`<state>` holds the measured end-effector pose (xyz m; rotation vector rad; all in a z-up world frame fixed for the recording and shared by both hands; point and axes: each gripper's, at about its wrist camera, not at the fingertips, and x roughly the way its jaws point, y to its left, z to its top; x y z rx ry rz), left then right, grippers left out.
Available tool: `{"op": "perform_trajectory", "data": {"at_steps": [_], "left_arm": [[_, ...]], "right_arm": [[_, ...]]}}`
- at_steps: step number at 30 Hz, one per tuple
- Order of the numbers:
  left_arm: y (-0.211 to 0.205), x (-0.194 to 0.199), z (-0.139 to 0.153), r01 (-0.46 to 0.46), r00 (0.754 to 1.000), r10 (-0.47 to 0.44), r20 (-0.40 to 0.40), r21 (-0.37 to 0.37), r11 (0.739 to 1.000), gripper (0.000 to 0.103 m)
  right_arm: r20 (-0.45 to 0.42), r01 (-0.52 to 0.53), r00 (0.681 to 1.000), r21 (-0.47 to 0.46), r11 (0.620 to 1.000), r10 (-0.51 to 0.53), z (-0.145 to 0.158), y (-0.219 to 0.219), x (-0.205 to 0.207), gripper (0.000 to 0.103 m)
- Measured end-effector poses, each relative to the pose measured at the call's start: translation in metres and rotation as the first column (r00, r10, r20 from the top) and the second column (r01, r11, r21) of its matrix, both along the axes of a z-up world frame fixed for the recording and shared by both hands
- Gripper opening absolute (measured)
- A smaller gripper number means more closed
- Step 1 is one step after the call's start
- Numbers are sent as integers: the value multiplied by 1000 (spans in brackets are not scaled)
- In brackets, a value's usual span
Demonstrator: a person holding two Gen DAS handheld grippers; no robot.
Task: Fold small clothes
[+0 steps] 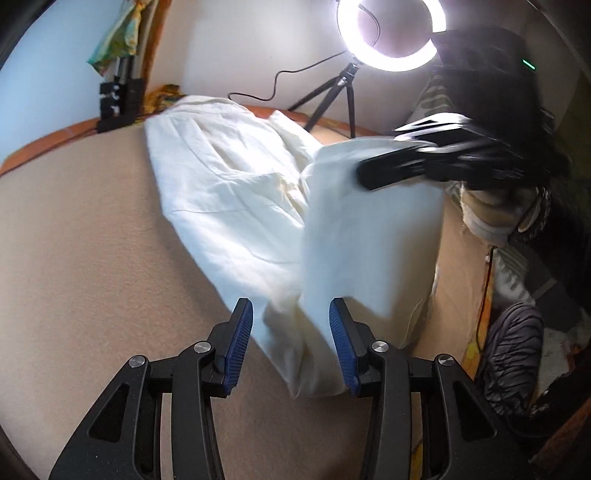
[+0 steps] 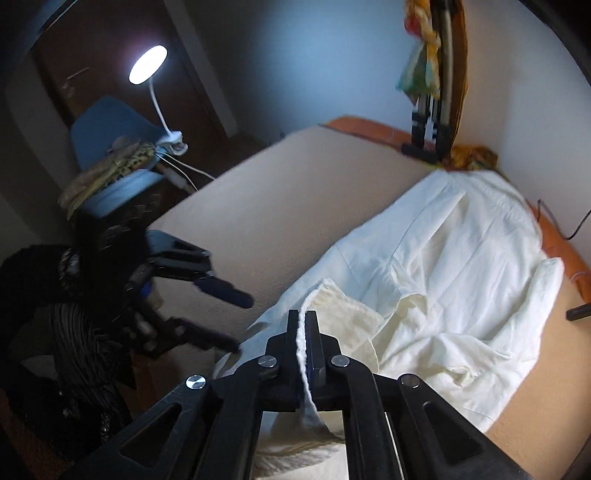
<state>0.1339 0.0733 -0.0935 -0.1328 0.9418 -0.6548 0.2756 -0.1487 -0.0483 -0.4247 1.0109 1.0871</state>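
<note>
A cream-white garment that looks like trousers lies on the beige bed. My left gripper is open, its blue pads on either side of the garment's near end, apart from the cloth. My right gripper is shut on the garment's hem and holds one leg lifted; in the left wrist view it is at the top of the raised panel. The left gripper also shows in the right wrist view, open, beside the cloth.
A ring light on a tripod stands behind the bed with its cable. A black stand is at the far bed edge. A desk lamp and a blue chair with clothes are beside the bed.
</note>
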Motion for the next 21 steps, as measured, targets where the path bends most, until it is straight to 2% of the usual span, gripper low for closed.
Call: {"op": "perform_trajectory", "data": {"at_steps": [3, 7, 11, 15, 21], "left_arm": [[-11, 11, -3, 61, 998, -61, -7, -14, 998, 44], [-26, 16, -10, 97, 995, -96, -21, 30, 995, 44], [-25, 14, -13, 116, 992, -116, -56, 3, 993, 44], [-9, 16, -13, 104, 987, -112, -116, -74, 992, 44], [0, 5, -21, 105, 987, -114, -110, -89, 990, 44]], "right_arm": [[53, -9, 999, 23, 1000, 8, 10, -9, -6, 0], [60, -32, 998, 20, 999, 31, 7, -7, -12, 0], [100, -78, 992, 31, 997, 74, 8, 7, -14, 0], [130, -94, 988, 42, 995, 88, 12, 10, -13, 0], [120, -64, 991, 91, 994, 53, 18, -6, -12, 0]]}}
